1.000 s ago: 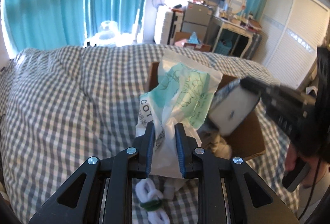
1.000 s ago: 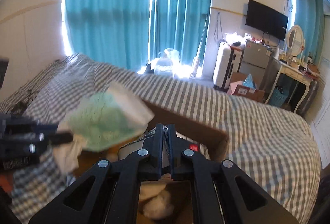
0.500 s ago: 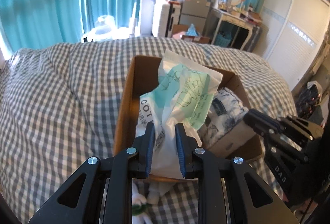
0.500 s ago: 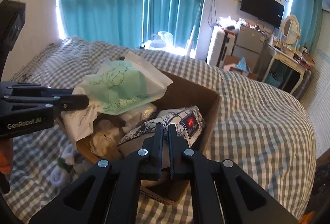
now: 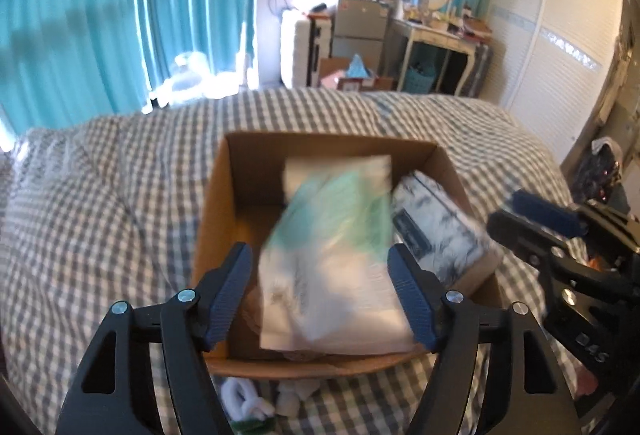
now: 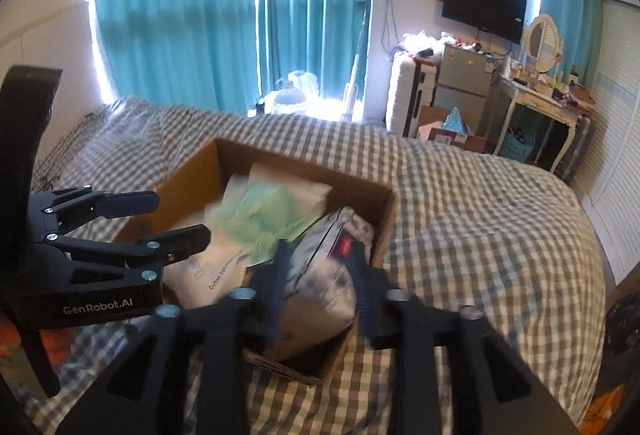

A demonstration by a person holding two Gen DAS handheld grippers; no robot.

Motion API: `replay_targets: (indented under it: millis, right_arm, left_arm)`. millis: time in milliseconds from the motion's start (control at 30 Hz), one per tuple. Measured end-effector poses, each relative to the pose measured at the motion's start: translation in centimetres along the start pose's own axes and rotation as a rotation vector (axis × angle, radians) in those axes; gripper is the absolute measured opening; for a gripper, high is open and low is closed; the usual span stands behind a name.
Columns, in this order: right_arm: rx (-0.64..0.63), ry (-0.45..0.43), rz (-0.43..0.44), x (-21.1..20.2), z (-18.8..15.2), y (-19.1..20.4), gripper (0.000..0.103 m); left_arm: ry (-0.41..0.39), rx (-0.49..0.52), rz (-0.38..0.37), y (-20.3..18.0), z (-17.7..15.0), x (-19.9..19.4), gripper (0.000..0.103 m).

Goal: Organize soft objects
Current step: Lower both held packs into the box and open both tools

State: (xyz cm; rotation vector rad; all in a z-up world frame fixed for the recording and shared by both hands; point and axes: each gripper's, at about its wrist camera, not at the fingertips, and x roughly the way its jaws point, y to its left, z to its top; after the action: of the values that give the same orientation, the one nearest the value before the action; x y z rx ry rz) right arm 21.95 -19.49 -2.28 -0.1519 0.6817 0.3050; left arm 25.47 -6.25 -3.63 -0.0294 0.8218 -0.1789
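Bed (image 5: 100, 203) with grey-and-white checked cover fills the lower part of both views; teal curtains (image 6: 180, 7) behind it.

Open cardboard box (image 5: 216, 203) sits on the bed, directly ahead of both sets of tongs. Inside it, two soft packs lie side by side.

Larger pack: white-and-green cotton tissue pack (image 5: 332, 255), blurred in the left wrist view. It lies tilted in the left half of the box, its near end over the box's near wall. Left tongs (image 5: 320, 291) straddle that near end, jaws apart and opening, a gap visible on each side between pads and pack; no pad presses on it. In the right wrist view the same pack (image 6: 260, 219) reads "Cotton Soft" on its white end, and the left tongs (image 6: 168, 219) hover just beside that end.

Smaller pack: grey-and-white patterned pack (image 6: 328, 267) with a red label, in the right half of the box, leaning against the right wall. Right tongs (image 6: 320, 275) are blurred, jaws apart and opening, the pack's near end between them. Whether the pads touch it cannot be told for certain; a gap appears on the right side. In the left wrist view this pack (image 5: 436, 231) lies beside the tissue pack, right tongs (image 5: 532, 219) near the box's right corner.

Small white soft items (image 5: 248, 399) with a green band lie on the bed just outside the box's near wall.
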Motion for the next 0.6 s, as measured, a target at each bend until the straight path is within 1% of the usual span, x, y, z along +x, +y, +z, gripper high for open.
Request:
replay_targets:
  millis: [33, 100, 133, 167, 233, 300, 333, 367, 400, 433, 467, 533, 600]
  right_arm:
    - [0.001, -0.012, -0.008, -0.6, 0.2, 0.0, 0.047]
    - [0.010, -0.040, -0.015, -2.3, 0.7, -0.2, 0.049]
    - [0.013, -0.049, -0.019, -3.1, 1.0, -0.2, 0.053]
    - [0.015, -0.060, -0.027, -4.0, 1.2, -0.2, 0.061]
    - [0.014, -0.093, -0.040, -6.4, 1.6, 0.1, 0.071]
    - [0.012, -0.122, -0.046, -8.7, 1.9, 0.6, 0.077]
    - [0.011, -0.133, -0.048, -9.8, 2.0, 0.8, 0.082]
    - [0.013, -0.139, -0.052, -10.9, 2.1, 1.1, 0.089]
    - [0.014, -0.130, -0.061, -11.9, 2.2, 1.4, 0.092]
    - [0.015, -0.120, -0.065, -12.7, 2.3, 1.8, 0.095]
    - [0.017, -0.116, -0.068, -13.6, 2.3, 2.2, 0.095]
    - [0.021, -0.120, -0.069, -15.4, 2.0, 2.7, 0.097]
    - [0.025, -0.120, -0.066, -16.7, 1.5, 3.4, 0.102]
  left_arm:
    - [-0.006, 0.003, 0.006, 0.0, 0.1, -0.4, 0.071]
    - [-0.026, 0.012, 0.014, -0.1, 0.2, -1.7, 0.071]
    - [-0.041, 0.013, 0.018, -0.1, 0.3, -2.5, 0.071]
    - [-0.065, 0.014, 0.021, -0.1, 0.4, -3.7, 0.071]
    - [-0.103, 0.016, 0.026, -0.2, 0.5, -5.6, 0.071]
    - [-0.146, 0.022, 0.032, -0.1, 0.5, -8.2, 0.072]
    - [-0.161, 0.024, 0.035, -0.3, 0.4, -9.3, 0.075]
    - [-0.183, 0.024, 0.037, -0.2, 0.3, -11.0, 0.082]
    - [-0.195, 0.023, 0.035, 0.1, 0.1, -11.9, 0.088]
    - [-0.211, 0.022, 0.030, 0.1, 0.0, -13.1, 0.090]
    - [-0.231, 0.018, 0.026, 0.3, -0.3, -14.4, 0.096]
    - [-0.278, 0.013, 0.033, 0.4, -1.0, -17.1, 0.103]
    - [-0.316, 0.012, 0.049, 0.8, -1.8, -19.1, 0.103]
